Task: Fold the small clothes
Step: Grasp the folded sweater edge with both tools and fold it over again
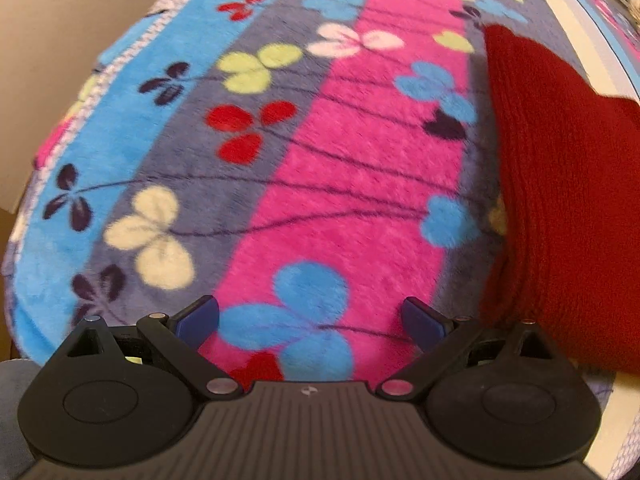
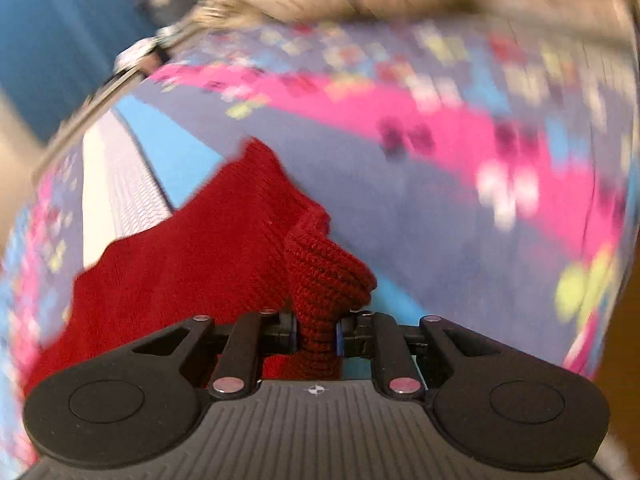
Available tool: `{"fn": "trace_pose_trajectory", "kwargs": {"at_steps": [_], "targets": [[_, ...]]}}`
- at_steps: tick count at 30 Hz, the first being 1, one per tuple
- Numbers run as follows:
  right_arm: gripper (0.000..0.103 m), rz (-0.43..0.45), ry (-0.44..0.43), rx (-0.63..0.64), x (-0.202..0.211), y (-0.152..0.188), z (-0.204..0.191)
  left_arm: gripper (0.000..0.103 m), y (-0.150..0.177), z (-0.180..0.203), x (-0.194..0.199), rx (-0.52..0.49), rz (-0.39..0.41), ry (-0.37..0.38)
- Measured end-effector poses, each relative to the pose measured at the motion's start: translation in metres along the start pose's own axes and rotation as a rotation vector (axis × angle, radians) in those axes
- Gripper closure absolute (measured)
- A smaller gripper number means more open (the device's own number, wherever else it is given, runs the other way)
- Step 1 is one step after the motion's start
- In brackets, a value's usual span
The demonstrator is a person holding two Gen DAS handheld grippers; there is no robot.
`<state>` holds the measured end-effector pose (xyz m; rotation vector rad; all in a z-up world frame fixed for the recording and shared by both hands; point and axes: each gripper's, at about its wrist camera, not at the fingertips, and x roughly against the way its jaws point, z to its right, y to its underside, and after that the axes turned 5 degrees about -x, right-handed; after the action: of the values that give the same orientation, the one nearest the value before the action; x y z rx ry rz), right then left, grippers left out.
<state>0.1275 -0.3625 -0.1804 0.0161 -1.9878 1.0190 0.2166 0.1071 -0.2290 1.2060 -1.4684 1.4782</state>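
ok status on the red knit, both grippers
Left gripper open, empty, over the blanket. Right gripper shut on red knit. Nothing in the way.

blanket: pink, blue, grey stripes with clover flowers | knit garment: solid dark red

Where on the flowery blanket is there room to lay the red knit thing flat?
The blanket lies bare ahead of the open left gripper, from the pink stripe to the blue one. It is crowded only at the right, where the red knit hangs from the right gripper.
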Motion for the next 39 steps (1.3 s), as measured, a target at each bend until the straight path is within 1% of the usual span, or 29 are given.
{"fn": "trace_pose_trajectory", "kwargs": {"at_steps": [2,4,7,9,10,11,12,13,15,16,17,18,20,21,24,27,29,30,34,37,39], "targets": [[0.087,0.101,-0.011,0.155,0.023,0.001,-0.039,0.004,0.002,0.003,-0.001,-0.021,0.018,0.002],[0.088,0.197,-0.042,0.323,0.047,0.009,-0.083,0.004,0.001,0.003,-0.001,-0.032,0.034,0.027],[0.088,0.31,-0.12,0.571,0.079,0.037,-0.15,0.004,-0.001,0.0,-0.001,-0.027,0.046,0.065],[0.088,0.354,-0.203,0.725,0.097,0.066,-0.192,0.004,-0.003,-0.004,0.0,-0.015,0.051,0.094],[0.087,0.363,-0.255,0.806,0.105,0.086,-0.211,0.004,-0.004,-0.007,0.0,-0.004,0.053,0.113],[0.087,0.367,-0.31,0.912,0.111,0.112,-0.229,0.004,-0.004,-0.011,0.0,0.004,0.055,0.129],[0.087,0.362,-0.347,0.985,0.115,0.133,-0.241,0.004,-0.003,-0.014,0.001,0.015,0.058,0.144],[0.087,0.334,-0.392,1.067,0.114,0.159,-0.252,0.004,-0.003,-0.018,0.001,0.024,0.062,0.157],[0.087,0.232,-0.441,1.203,0.103,0.204,-0.264,0.004,-0.002,-0.022,0.002,0.031,0.067,0.167],[0.087,0.173,-0.443,1.243,0.101,0.223,-0.268,0.006,-0.002,-0.024,0.002,0.029,0.07,0.17],[0.088,0.108,-0.438,1.279,0.093,0.238,-0.268,0.006,-0.001,-0.025,0.003,0.023,0.069,0.156],[0.087,0.117,-0.422,1.278,0.09,0.245,-0.265,0.006,0.001,-0.026,0.003,0.011,0.076,0.142],[0.087,0.132,-0.41,1.291,0.09,0.248,-0.262,0.006,0.003,-0.028,0.004,0.006,0.089,0.157],[0.087,0.122,-0.425,1.274,0.092,0.243,-0.261,0.006,0.004,-0.028,0.005,0.007,0.092,0.159],[0.087,0.132,-0.462,1.238,0.108,0.231,-0.26,0.006,0.005,-0.03,0.007,0.005,0.093,0.165],[0.088,0.144,-0.512,1.21,0.131,0.223,-0.256,0.006,0.007,-0.039,0.01,0.034,0.097,0.167],[0.087,0.131,-0.536,1.238,0.138,0.229,-0.251,0.006,0.007,-0.047,0.012,0.06,0.101,0.161],[0.087,0.109,-0.543,1.271,0.136,0.236,-0.248,0.006,0.005,-0.05,0.012,0.069,0.1,0.156],[0.086,0.06,-0.517,1.37,0.111,0.266,-0.241,0.006,0.004,-0.057,0.014,0.083,0.096,0.146],[0.086,0.058,-0.539,1.38,0.111,0.267,-0.24,0.006,0.006,-0.055,0.021,0.076,0.108,0.151],[0.086,0.06,-0.576,1.37,0.122,0.26,-0.237,0.005,0.007,-0.051,0.025,0.06,0.119,0.149]]}}
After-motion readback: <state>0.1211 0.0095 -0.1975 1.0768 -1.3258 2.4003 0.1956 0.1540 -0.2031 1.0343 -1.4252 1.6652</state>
